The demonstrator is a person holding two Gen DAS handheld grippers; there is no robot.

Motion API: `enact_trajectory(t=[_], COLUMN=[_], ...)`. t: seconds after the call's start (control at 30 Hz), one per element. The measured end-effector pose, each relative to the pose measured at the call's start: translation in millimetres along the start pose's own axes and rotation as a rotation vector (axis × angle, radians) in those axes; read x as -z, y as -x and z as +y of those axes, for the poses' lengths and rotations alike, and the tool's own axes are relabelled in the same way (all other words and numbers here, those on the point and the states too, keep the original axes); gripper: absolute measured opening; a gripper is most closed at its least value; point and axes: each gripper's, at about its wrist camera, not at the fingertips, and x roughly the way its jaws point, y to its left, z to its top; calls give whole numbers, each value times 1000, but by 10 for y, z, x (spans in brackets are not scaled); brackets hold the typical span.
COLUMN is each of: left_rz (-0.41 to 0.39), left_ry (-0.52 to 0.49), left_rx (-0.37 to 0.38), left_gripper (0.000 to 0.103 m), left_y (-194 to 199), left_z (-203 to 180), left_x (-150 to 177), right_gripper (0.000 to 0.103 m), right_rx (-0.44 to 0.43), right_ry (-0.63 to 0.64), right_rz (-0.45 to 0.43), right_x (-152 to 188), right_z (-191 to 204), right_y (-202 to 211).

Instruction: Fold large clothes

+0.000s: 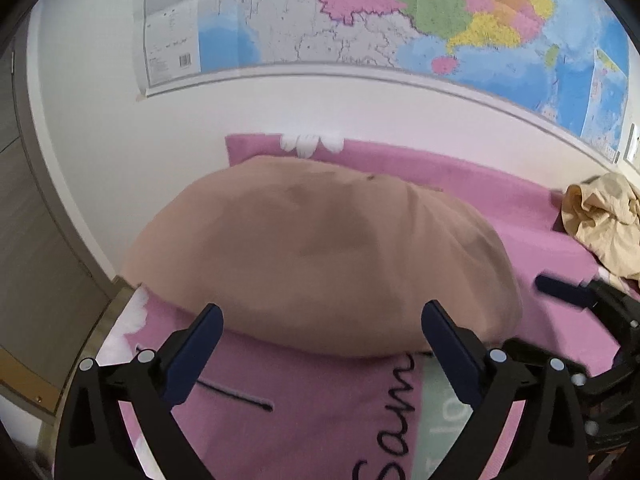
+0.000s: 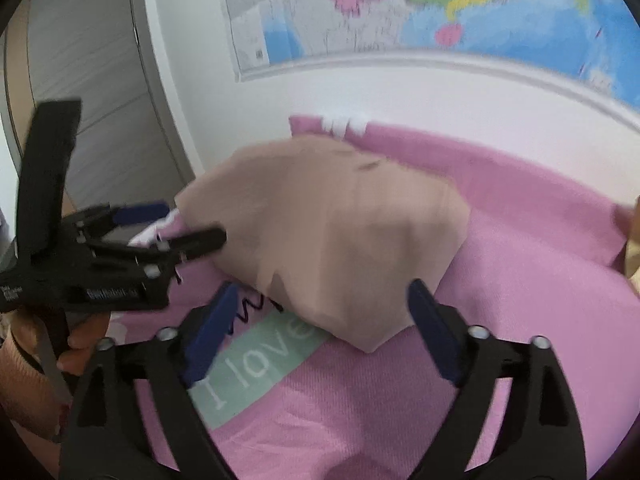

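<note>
A tan garment (image 1: 320, 256) lies folded into a flat block on the pink blanket (image 1: 320, 420), close to the wall; it also shows in the right wrist view (image 2: 340, 232). My left gripper (image 1: 320, 340) is open and empty, just in front of the garment's near edge. It also shows in the right wrist view (image 2: 180, 224), at the garment's left edge. My right gripper (image 2: 320, 328) is open and empty over the garment's near corner. It appears at the right edge of the left wrist view (image 1: 568, 292).
A crumpled cream garment (image 1: 604, 224) lies on the blanket at the far right. A wall map (image 1: 400, 20) hangs on the white wall behind. A grey door or cabinet (image 2: 92, 112) stands at the left. A mint patch with lettering (image 2: 256, 360) is on the blanket.
</note>
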Motion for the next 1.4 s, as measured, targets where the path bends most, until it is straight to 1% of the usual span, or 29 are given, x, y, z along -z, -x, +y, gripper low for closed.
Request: enact_trajectory(t=[0.03, 0.1, 0.17, 0.2, 0.27, 0.3, 0.37, 0.5, 0.57, 0.67, 0.77, 0.87, 0.93, 1.0, 1.4], left_rz=[17, 36, 22, 19, 15, 13, -7, -56, -95, -134, -130, -132, -129, -130, -141], left_ry=[-15, -48, -68, -59, -15, 6, 50, 83, 90, 105, 147, 151, 146, 150, 133], left_rx=[-31, -71, -94, -92, -44, -32, -31, -38, -62, -21, 5, -23, -28, -16, -78], left_gripper=[96, 96, 96, 96, 96, 96, 96, 96, 96, 96, 96, 96, 96, 96, 96], left_y=[10, 16, 46, 62, 112, 126, 192, 342, 428, 513, 540, 571, 584, 596, 666], left_z=[-29, -77, -110, -106, -54, -29, 20, 61, 50, 53, 93, 82, 70, 70, 4], left_x=[27, 71, 136, 162, 195, 200, 206, 197, 205, 244, 265, 288, 300, 314, 372], right_gripper=[97, 98, 98, 98, 98, 98, 98, 98, 98, 98, 98, 98, 98, 98, 98], right_rx=[4, 10, 10, 11, 26, 22, 17, -7, 2, 1, -17, -12, -4, -11, -18], right_ry=[10, 19, 18, 15, 16, 17, 16, 22, 37, 31, 5, -6, -18, -27, -24], right_rz=[-17, -43, -50, -37, -36, -40, -55, -93, -121, -122, -104, -99, -104, -110, -103], right_x=[-4, -16, -23, -25, -12, -2, 9, 64, 106, 140, 168, 183, 197, 213, 236], right_z=[28, 68, 93, 106, 129, 134, 143, 189, 232, 244, 228, 228, 216, 203, 229], right_y=[47, 125, 175, 190, 230, 255, 289, 404, 468, 508, 525, 546, 559, 569, 567])
